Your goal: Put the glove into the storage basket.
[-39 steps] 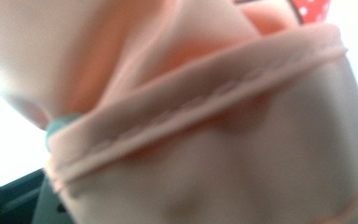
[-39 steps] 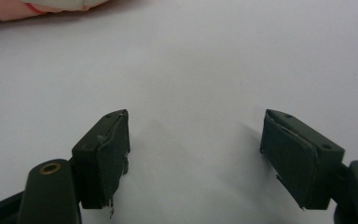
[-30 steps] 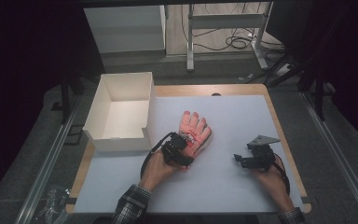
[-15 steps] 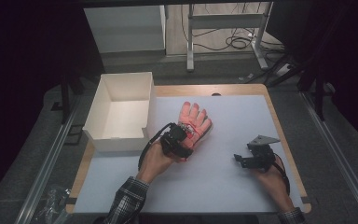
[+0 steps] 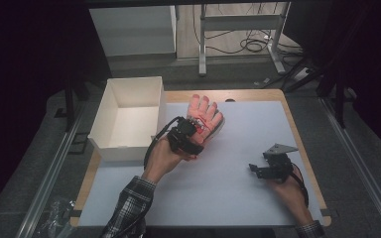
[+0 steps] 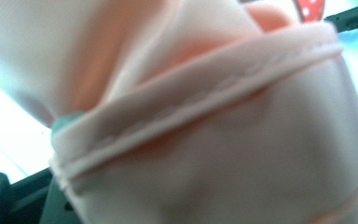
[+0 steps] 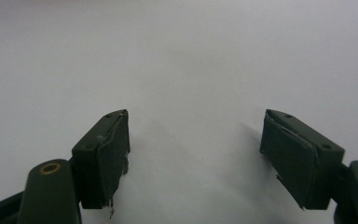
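A dim room is seen: grey floor (image 5: 39,163), cables (image 5: 250,45) coiled by metal legs (image 5: 202,44), white cabinet (image 5: 134,29) behind.

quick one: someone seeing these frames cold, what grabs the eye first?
The pink-orange glove at the middle of the white mat, its cuff end under the left gripper; the left gripper view is packed with its hemmed fabric. Next, the open white box at the mat's left edge. The right gripper sits apart near the right, jaws open over bare mat.
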The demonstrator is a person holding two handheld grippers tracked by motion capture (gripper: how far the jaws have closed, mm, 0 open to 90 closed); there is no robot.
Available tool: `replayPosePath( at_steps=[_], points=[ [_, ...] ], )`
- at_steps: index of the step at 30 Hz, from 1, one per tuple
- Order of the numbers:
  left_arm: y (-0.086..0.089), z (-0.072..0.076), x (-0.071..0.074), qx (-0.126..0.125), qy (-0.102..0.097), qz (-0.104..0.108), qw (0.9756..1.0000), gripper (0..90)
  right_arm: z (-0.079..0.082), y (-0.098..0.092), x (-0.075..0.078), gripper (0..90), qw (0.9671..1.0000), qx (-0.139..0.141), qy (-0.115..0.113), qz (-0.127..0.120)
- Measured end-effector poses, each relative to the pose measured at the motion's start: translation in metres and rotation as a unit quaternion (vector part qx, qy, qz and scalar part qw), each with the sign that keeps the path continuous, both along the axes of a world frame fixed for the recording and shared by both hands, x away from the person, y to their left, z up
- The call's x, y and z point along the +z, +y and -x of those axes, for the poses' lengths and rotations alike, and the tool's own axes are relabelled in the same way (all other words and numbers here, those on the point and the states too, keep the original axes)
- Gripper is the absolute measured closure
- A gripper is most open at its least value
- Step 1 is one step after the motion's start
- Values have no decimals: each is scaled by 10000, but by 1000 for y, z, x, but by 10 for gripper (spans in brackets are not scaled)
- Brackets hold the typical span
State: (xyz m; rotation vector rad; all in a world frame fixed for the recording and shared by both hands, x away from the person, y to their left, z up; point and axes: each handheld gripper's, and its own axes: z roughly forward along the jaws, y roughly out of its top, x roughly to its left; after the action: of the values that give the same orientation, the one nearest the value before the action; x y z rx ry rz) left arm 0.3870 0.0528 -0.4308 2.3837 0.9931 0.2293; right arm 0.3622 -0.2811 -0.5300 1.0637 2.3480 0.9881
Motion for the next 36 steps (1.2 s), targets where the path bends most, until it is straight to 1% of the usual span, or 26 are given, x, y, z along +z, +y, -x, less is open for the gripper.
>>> replayPosePath(
  at_steps=[3,7,13,16,18,20,21,22,26,31,35,36],
  points=[
    [0,-3,6,10,-4,12,10000,405,0,0,0,243,10000,2,4,-8],
    [2,-6,15,19,-39,-33,10000,404,0,0,0,243,10000,-1,9,-14],
    [6,-14,30,97,-26,8,9999,404,0,0,0,243,10000,-1,0,-25],
    [8,-18,37,123,-26,-30,9999,404,0,0,0,243,10000,-1,2,-25],
    [9,-20,42,148,-27,-5,9999,404,0,0,0,243,10000,-2,1,-25],
    [11,-22,48,170,-57,-49,9998,404,0,0,0,243,10000,-2,-1,-24],
    [11,-23,50,200,-69,-27,9998,404,0,0,0,243,10000,-1,0,-23],
    [13,-25,54,200,-72,-50,9998,404,0,0,0,243,10000,0,-5,-22],
    [18,-29,64,293,-85,5,9995,404,0,0,0,243,10000,-2,0,-24],
    [28,-36,75,423,-69,-30,9991,404,0,0,0,242,10000,-2,-2,-25],
    [37,-41,82,593,-110,-52,9982,403,0,0,0,242,10000,0,-3,-25],
    [40,-42,85,626,-118,-88,9979,403,0,0,0,242,10000,-1,-3,-26]
  ],
)
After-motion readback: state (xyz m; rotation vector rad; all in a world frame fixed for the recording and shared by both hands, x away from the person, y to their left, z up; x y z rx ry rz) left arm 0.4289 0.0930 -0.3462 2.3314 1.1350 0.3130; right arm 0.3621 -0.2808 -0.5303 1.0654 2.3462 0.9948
